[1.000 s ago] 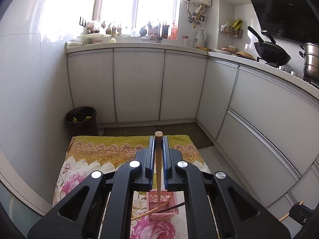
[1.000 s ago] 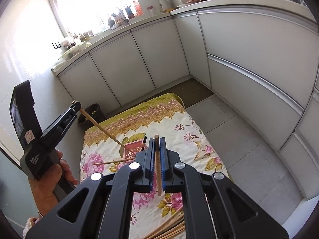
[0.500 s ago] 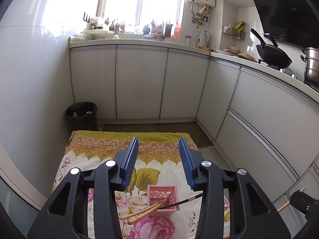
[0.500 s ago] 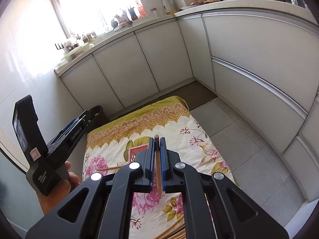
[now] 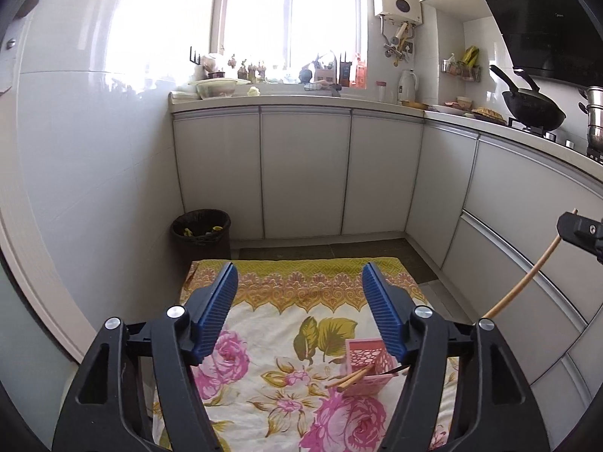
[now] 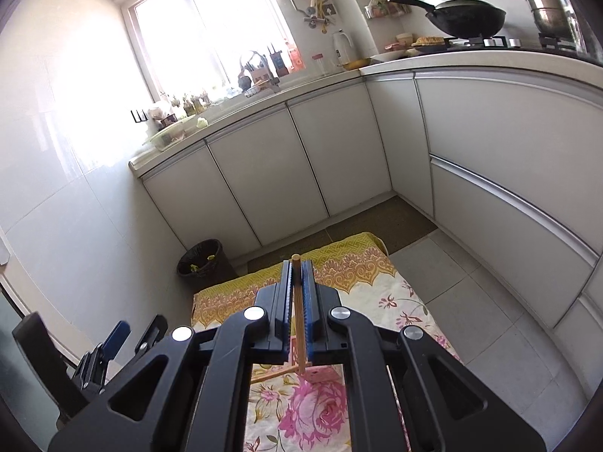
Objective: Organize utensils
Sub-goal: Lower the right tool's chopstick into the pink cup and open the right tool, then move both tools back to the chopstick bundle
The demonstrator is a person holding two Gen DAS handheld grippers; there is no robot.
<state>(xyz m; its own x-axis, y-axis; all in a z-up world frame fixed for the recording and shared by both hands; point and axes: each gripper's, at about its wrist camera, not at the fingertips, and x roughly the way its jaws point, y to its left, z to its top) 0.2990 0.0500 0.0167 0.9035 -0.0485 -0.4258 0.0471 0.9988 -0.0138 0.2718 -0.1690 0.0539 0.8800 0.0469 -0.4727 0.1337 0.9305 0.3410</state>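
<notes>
In the left wrist view my left gripper [image 5: 299,275] hangs over the floral cloth [image 5: 264,342], its jaws opening wide with nothing between them. Low on the right a pink basket [image 5: 367,358] holds wooden chopsticks [image 5: 350,378] and a dark one [image 5: 400,368], all sticking out over its rim. My right gripper [image 6: 297,265] is shut on a single wooden chopstick [image 6: 298,312], raised above the cloth. It also shows at the right edge as the right gripper [image 5: 565,224], with the held chopstick [image 5: 524,282] slanting down. The left gripper [image 6: 113,341] sits at the lower left of the right wrist view.
White cabinets [image 5: 305,173] run along the back and right under a cluttered counter. A black bin [image 5: 201,231] stands on the floor beyond the cloth's far left corner. A wok [image 6: 467,19] and a steel pot [image 6: 542,3] sit on the stove. The tiled floor [image 6: 471,286] lies right of the cloth.
My left gripper let go of its wooden chopstick, which now lies in the pink basket, then opened wide and moved left. My right gripper rose with its chopstick still held.
</notes>
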